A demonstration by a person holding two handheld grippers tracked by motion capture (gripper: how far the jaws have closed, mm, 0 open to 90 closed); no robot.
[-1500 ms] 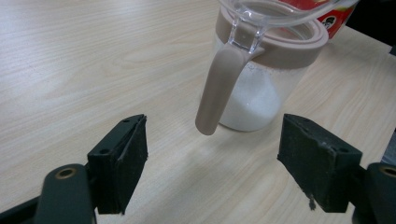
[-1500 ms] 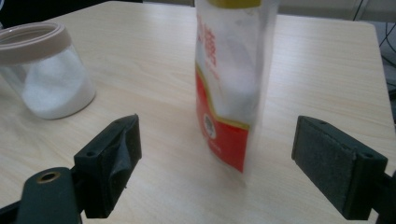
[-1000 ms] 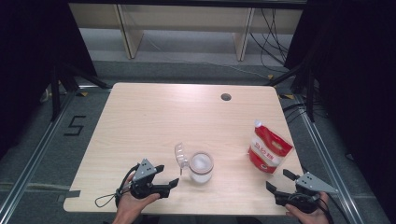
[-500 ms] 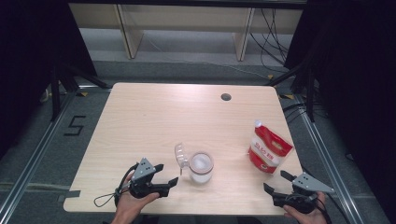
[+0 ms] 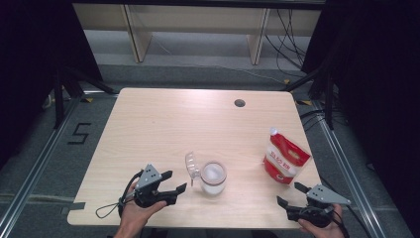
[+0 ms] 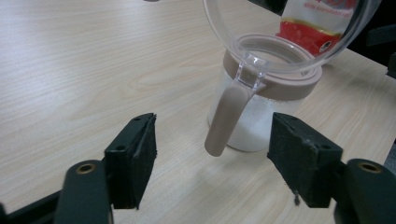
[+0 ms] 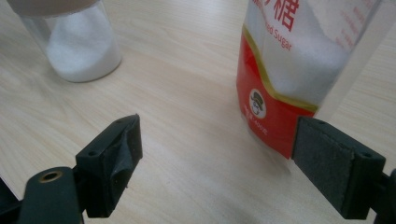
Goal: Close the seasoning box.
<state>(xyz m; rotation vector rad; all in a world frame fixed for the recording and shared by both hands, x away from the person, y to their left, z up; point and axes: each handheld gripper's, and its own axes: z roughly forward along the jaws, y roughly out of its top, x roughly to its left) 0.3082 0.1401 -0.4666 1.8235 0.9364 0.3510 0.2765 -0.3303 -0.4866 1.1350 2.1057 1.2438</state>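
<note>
A clear glass jar point(image 5: 213, 178) with a brown rim and white sugar inside stands near the table's front middle; its clear lid point(image 5: 192, 167) is flipped up to the left. The jar point(image 6: 261, 107) sits just beyond my left gripper point(image 6: 212, 151), which is open with the brown lid tab point(image 6: 226, 119) between its jaws, untouched. That left gripper point(image 5: 174, 181) lies left of the jar. A red and white sugar pouch point(image 5: 285, 157) stands at the right. My right gripper point(image 5: 289, 195) is open in front of the pouch point(image 7: 299, 70), holding nothing.
The light wooden table point(image 5: 163, 124) has a round cable hole point(image 5: 239, 103) at the back right. Its front edge is close under both hands. Dark floor, rails and shelf legs surround the table.
The right gripper has edged slightly left and forward along the front edge. The left gripper, jar and pouch have stayed put.
</note>
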